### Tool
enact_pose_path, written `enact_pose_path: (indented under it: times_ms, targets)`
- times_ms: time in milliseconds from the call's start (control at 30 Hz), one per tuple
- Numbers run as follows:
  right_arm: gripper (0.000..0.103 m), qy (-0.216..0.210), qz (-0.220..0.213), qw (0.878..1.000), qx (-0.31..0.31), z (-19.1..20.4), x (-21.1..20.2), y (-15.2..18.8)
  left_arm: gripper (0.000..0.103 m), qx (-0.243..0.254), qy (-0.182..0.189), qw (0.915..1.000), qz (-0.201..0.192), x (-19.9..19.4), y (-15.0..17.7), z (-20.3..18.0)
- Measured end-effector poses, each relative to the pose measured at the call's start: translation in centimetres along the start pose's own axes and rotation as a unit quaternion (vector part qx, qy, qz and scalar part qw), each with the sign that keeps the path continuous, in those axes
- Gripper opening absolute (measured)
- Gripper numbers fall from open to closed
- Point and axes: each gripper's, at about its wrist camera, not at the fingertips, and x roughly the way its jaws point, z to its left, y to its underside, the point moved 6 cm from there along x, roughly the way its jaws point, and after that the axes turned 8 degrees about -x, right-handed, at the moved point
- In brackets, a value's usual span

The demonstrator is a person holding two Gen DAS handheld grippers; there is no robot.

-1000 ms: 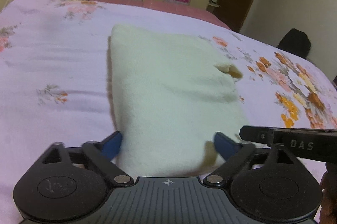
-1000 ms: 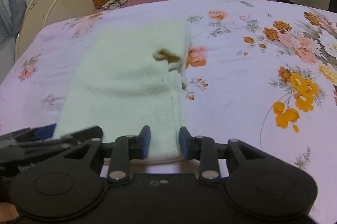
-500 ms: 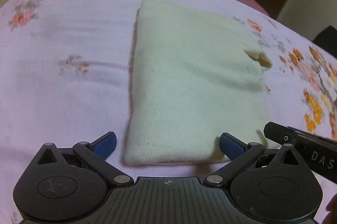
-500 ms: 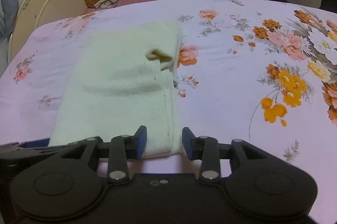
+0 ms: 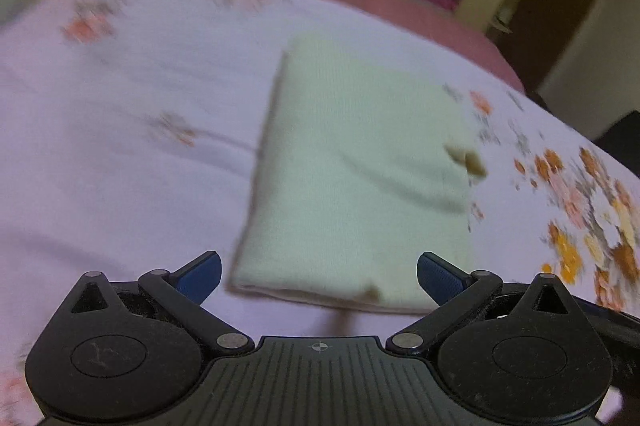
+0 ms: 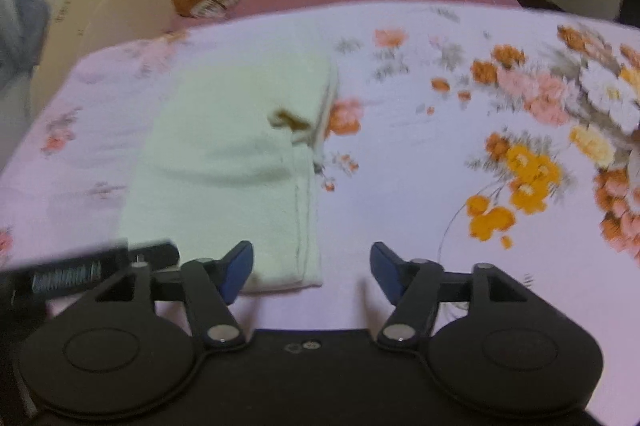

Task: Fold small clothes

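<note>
Bed sheet (image 5: pixel 120 153), pale lilac with orange and pink flower print, fills both views; soft and faintly rippled, so anything laid on it can creep when nudged

Folded garment (image 5: pixel 360 165), cream knit, lies flat on the sheet as a long rectangle, near edge just ahead of both tools. Seen from the right wrist it sits left of centre (image 6: pixel 232 161). A small tan flap (image 5: pixel 468 161) pokes out on its right edge, seemingly a label or an inner layer turned out. Stacked layers show along that same side

Left gripper (image 5: pixel 319 276): jaws spread wide, nothing between them, near edge of the garment just beyond the tips and not touched

Right gripper (image 6: pixel 312 268): jaws have just been opening and now stand apart; the near right corner of the garment lies between them on the sheet, pads not pressing it

Risks, by my reading:
- Fold looks done or nearly so. A pad dragging over the near edge on the way out could catch the knit and peel the top layer back
- Loose stacked edges on the right could slide apart if the sheet is tugged
- The tan flap stays exposed; a further fold over it would leave a lump
- Both views are blurred, so how square the far edge lies I cannot tell
</note>
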Motion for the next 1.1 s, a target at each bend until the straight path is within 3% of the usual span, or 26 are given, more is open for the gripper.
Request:
enact_pose_path:
  times_ms: [167,433,600,733,1100]
  targets:
    - [0.069,-0.015,-0.029,0.998,-0.047,0.2,-5.1,0.5,0.103,0.059,-0.028,0.9976,-0.024,-4.9,0.7,-1.6]
    - [0.08,-0.011,-0.073,0.992,-0.1,-0.2,-13.5,2.0,0.103,0.116,-0.03,0.9908,-0.063,-14.4,3.1,-4.0]
    - [0.095,-0.006,-0.111,0.99,-0.086,-0.7,-18.9,2.8,0.103,0.105,-0.025,0.9912,-0.077,-19.7,5.0,-4.2]
    - [0.1,0.006,-0.134,0.987,-0.087,-0.2,-22.2,3.3,0.103,0.093,-0.031,0.9905,-0.096,-23.3,6.6,-3.6]
    - [0.102,0.052,-0.196,0.974,-0.105,1.5,-27.8,5.0,0.103,0.061,-0.056,0.9869,-0.139,-30.6,9.7,-1.3]
